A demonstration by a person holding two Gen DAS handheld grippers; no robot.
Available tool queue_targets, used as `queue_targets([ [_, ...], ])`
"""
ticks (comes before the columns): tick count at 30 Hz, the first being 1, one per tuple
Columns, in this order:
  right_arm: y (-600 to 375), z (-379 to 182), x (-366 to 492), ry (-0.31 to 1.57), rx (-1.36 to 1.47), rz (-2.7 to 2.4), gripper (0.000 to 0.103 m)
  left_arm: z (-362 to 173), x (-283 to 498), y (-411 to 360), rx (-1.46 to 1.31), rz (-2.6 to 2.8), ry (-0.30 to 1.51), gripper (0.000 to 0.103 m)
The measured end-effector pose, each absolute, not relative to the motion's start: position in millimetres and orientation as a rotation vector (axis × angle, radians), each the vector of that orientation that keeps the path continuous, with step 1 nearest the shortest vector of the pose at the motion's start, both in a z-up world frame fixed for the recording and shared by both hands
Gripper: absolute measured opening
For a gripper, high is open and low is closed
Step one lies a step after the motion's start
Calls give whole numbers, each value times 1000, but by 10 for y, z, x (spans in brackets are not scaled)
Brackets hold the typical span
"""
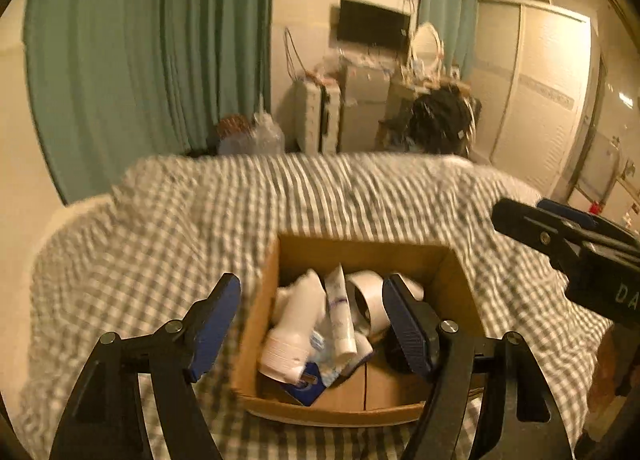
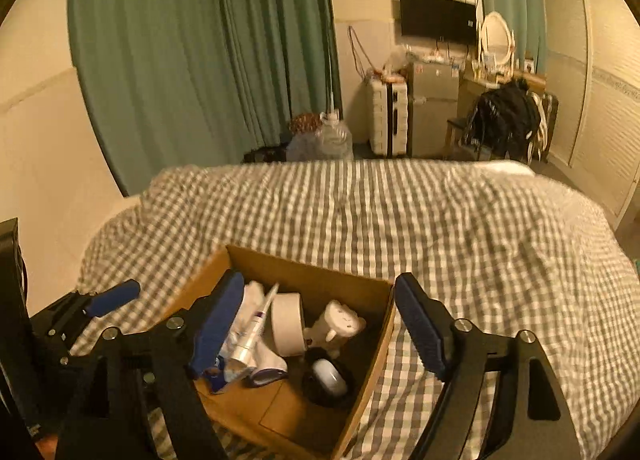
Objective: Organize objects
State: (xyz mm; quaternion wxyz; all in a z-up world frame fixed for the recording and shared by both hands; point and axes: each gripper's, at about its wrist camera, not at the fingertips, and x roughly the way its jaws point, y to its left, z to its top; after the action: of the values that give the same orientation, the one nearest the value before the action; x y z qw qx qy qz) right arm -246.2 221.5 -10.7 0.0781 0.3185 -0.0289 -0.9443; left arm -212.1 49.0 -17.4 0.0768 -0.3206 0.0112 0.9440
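Observation:
A cardboard box (image 1: 456,284) (image 2: 352,392) sits on the checked bed cover. It holds a white tube (image 1: 340,316) (image 2: 256,324), a roll of tape (image 1: 370,300) (image 2: 286,324), a white bottle (image 1: 294,334), a small white figure (image 2: 340,322) and a black-and-white round thing (image 2: 330,378). My left gripper (image 1: 312,324) is open and empty above the box's left side. My right gripper (image 2: 320,324) is open and empty over the box; it also shows at the right of the left wrist view (image 1: 560,236).
The grey-and-white checked bed (image 2: 440,220) stretches ahead. Green curtains (image 2: 200,52) hang behind it. A suitcase (image 2: 388,116), a small fridge (image 2: 434,108), a chair with dark clothes (image 2: 506,116) and a wall TV (image 2: 438,18) stand at the far wall.

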Motion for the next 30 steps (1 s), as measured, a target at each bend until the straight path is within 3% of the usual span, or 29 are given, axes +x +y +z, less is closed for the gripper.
queue_targets([
  [9, 2215, 566, -1816, -55, 744, -2908, 82, 500, -1661, 414, -734, 2930, 44, 90],
  [18, 2241, 912, -1317, -40, 581, -2995, 92, 759, -1289, 412, -558, 2979, 61, 99],
  [30, 2255, 615, -1057, 10, 429, -3107, 101, 542, -1022, 354, -397, 3129, 71, 103],
])
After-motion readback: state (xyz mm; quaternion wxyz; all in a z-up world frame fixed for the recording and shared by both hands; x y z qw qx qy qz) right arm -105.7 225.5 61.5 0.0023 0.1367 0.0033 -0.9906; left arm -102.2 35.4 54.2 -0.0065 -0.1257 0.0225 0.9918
